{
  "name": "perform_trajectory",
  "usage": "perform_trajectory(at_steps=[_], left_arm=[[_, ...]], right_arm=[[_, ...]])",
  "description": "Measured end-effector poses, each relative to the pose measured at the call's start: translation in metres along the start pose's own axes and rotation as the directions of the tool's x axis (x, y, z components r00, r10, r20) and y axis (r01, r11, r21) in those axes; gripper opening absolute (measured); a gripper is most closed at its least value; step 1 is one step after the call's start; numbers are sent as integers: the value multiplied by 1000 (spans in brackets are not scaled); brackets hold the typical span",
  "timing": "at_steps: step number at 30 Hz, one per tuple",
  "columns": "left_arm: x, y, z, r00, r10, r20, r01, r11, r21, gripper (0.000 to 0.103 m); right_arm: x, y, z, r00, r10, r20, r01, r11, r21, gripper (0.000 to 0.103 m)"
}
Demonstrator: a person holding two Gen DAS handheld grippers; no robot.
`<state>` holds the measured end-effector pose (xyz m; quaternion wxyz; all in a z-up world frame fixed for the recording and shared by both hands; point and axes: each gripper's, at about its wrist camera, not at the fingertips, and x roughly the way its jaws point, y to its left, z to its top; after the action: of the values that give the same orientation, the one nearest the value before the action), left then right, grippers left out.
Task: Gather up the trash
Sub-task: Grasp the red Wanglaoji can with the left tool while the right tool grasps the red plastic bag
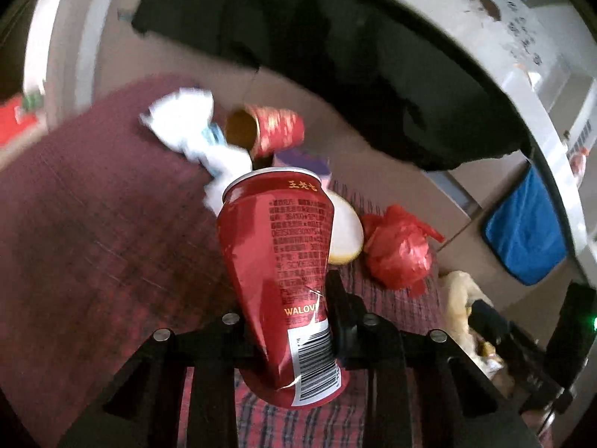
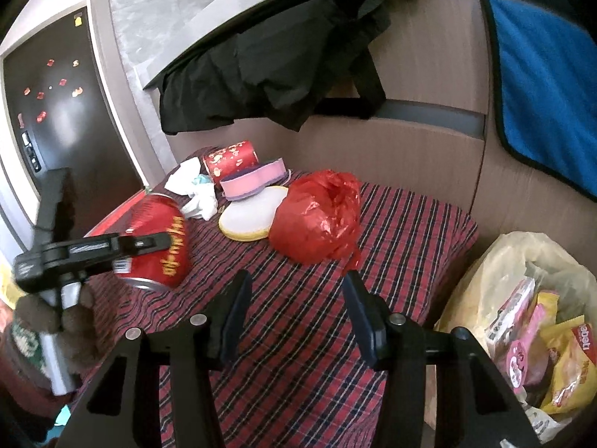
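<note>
My left gripper [image 1: 289, 298] is shut on a dented red drink can [image 1: 278, 261] and holds it above the plaid tablecloth [image 2: 298, 336]; the can [image 2: 160, 239] and that gripper [image 2: 123, 250] also show at the left of the right wrist view. My right gripper [image 2: 296, 283] is open and empty over the cloth, just in front of a crumpled red plastic bag [image 2: 317, 216]. Behind lie a red paper cup on its side [image 2: 231, 160], crumpled white tissue [image 2: 194, 186], a pink sponge [image 2: 253, 179] and a round white lid [image 2: 253, 212].
A pale trash bag [image 2: 522, 321] holding snack wrappers stands on the floor right of the table. Black cloth [image 2: 283, 67] and a blue towel [image 2: 544, 86] hang on the brown wall behind. A dark panel [image 2: 56, 112] stands at the left.
</note>
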<state>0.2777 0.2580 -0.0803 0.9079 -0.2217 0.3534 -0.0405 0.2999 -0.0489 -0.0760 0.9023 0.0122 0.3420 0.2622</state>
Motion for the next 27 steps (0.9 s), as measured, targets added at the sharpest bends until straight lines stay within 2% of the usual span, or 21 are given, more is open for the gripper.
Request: perform_trajectory(at_steps=[2, 6, 14, 18, 23, 25, 27], left_arm=[[-17, -2, 0, 998, 39, 52, -41, 998, 41, 28], [-35, 2, -3, 993, 72, 97, -79, 995, 66, 28], [-35, 9, -5, 989, 83, 121, -94, 992, 89, 28], [-30, 6, -5, 985, 102, 138, -119, 986, 120, 28], [-24, 9, -4, 986, 101, 135, -117, 987, 111, 28], [-21, 9, -4, 987, 98, 130, -112, 988, 106, 28], [-20, 8, -5, 987, 96, 128, -110, 988, 106, 28]], right_arm=[[4, 1, 5, 1000, 1, 8, -1, 1000, 5, 49], [23, 5, 20, 1000, 7, 12, -8, 1000, 20, 49], [70, 22, 47, 997, -65, 42, 67, 997, -43, 52], [99, 22, 46, 988, -149, 28, 151, 986, -75, 52], [120, 16, 42, 971, -240, -8, 238, 965, -107, 55], [126, 10, 40, 971, -232, -51, 226, 969, -99, 55], [126, 6, 40, 974, -218, -59, 212, 973, -86, 55]])
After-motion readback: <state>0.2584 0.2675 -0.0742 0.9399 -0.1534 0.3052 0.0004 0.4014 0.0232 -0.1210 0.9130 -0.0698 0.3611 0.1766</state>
